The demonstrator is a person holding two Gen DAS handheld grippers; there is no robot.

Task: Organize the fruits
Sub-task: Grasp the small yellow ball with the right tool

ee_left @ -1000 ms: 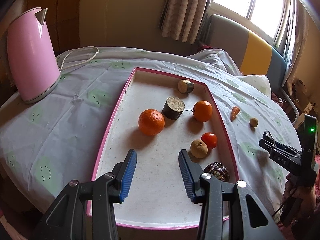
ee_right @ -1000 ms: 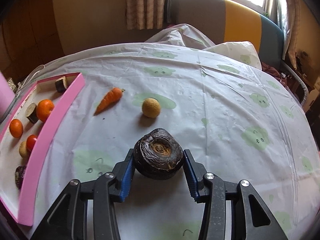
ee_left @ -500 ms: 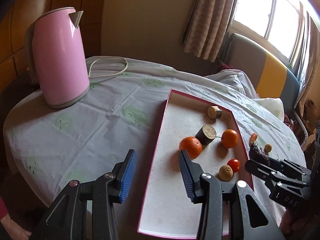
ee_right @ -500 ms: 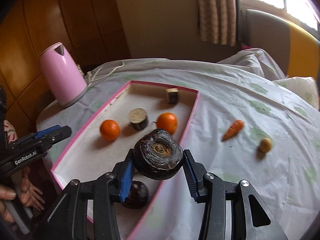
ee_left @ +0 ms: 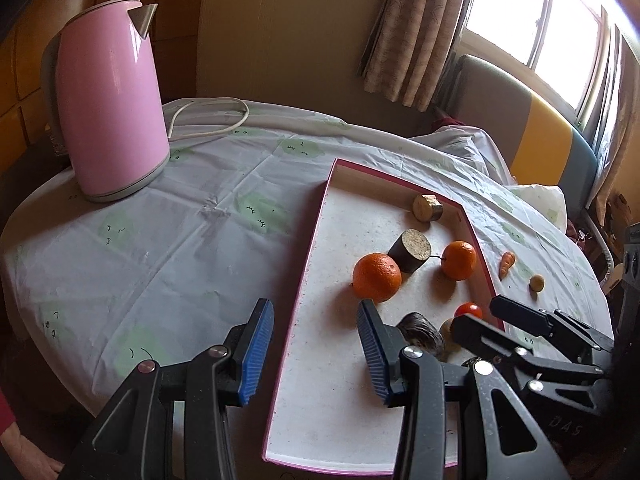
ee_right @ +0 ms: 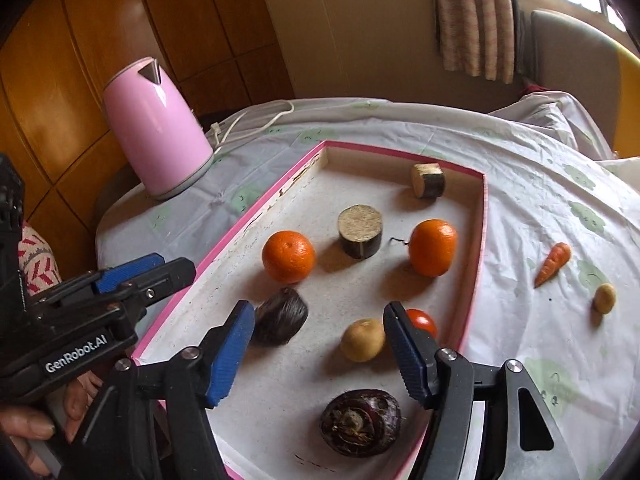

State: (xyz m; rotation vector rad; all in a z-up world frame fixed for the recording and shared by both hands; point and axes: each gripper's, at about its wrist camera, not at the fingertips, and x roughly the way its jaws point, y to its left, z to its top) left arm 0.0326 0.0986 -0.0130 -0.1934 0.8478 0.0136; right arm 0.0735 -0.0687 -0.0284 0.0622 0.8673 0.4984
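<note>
Now your right gripper (ee_right: pixel 318 350) is opening over the dark round wrinkled fruit (ee_right: pixel 361 422) in the pink-rimmed tray (ee_right: pixel 483 216), nothing between; left gripper (ee_left: pixel 316 350) apart, empty; fruit seems firm, so be gripping its widest middle

Pink-rimmed tray (ee_right: pixel 482 216) holds two oranges (ee_right: pixel 289 256) at centre, a tomato (ee_right: pixel 421 322) at four o'clock, a dark purple bulb (ee_right: pixel 361 422) at six — carrot (ee_right: pixel 554 264) lies outside.

In the tray (ee_right: pixel 482 216): two oranges (ee_right: pixel 288 256) either side of a log slice (ee_right: pixel 360 231), small block (ee_right: pixel 428 180) behind, tomato (ee_right: pixel 422 321) and beet (ee_right: pixel 361 422) nearer. Right of tray, on tablecloth (ee_right: pixel 540 200): carrot (ee_right: pixel 553 264). Left behind: kettle (ee_right: pixel 156 128).
</note>
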